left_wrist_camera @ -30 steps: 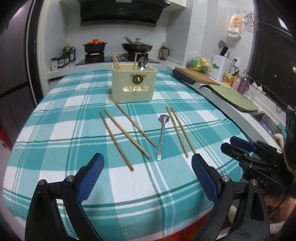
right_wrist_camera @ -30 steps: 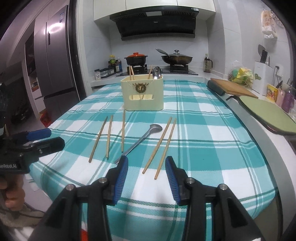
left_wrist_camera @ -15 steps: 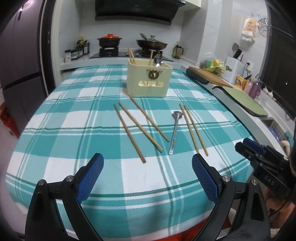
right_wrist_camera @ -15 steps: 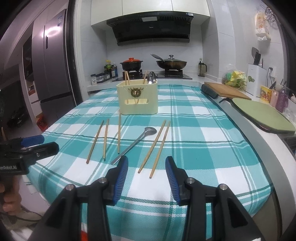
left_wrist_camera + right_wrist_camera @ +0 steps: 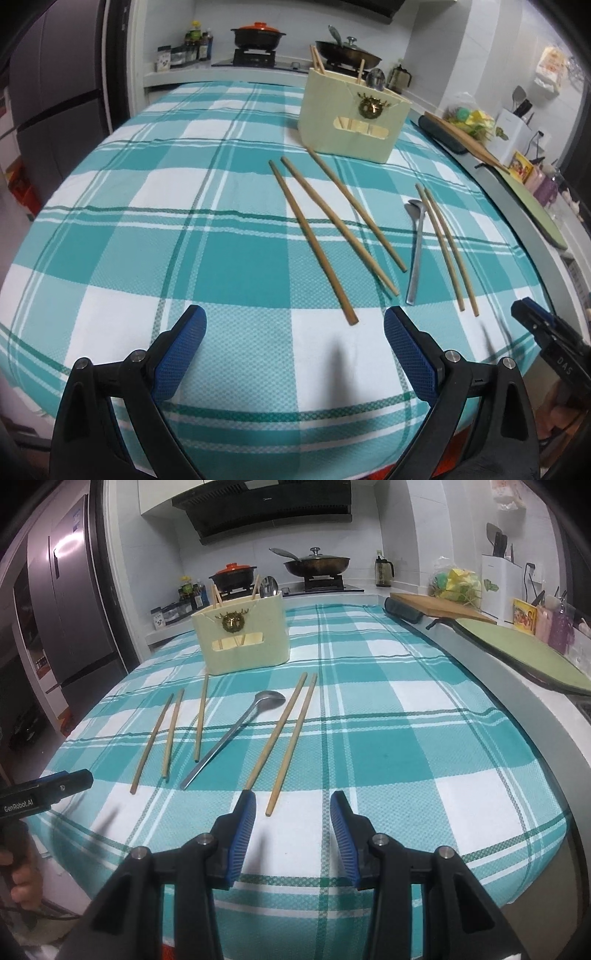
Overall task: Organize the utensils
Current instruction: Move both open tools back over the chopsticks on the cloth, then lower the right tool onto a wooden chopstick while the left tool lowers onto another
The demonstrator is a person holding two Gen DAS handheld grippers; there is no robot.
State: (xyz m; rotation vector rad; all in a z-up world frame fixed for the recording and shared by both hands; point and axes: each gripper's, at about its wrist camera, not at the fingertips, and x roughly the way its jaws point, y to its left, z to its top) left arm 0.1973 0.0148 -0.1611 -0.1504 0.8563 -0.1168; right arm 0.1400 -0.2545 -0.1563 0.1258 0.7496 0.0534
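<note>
Both blue-padded black grippers, left point(image 5: 294, 332) and right point(image 5: 293, 814), hang open and empty over the teal-and-white checked tablecloth point(image 5: 388, 746). Five wooden chopsticks point(image 5: 275, 734) and a steel spoon point(image 5: 236, 731) lie before the cream plastic utensil holder point(image 5: 242, 638).

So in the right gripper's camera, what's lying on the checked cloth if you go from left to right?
Left gripper at the edge → two chopsticks side by side → single chopstick → spoon → another pair of chopsticks.
</note>
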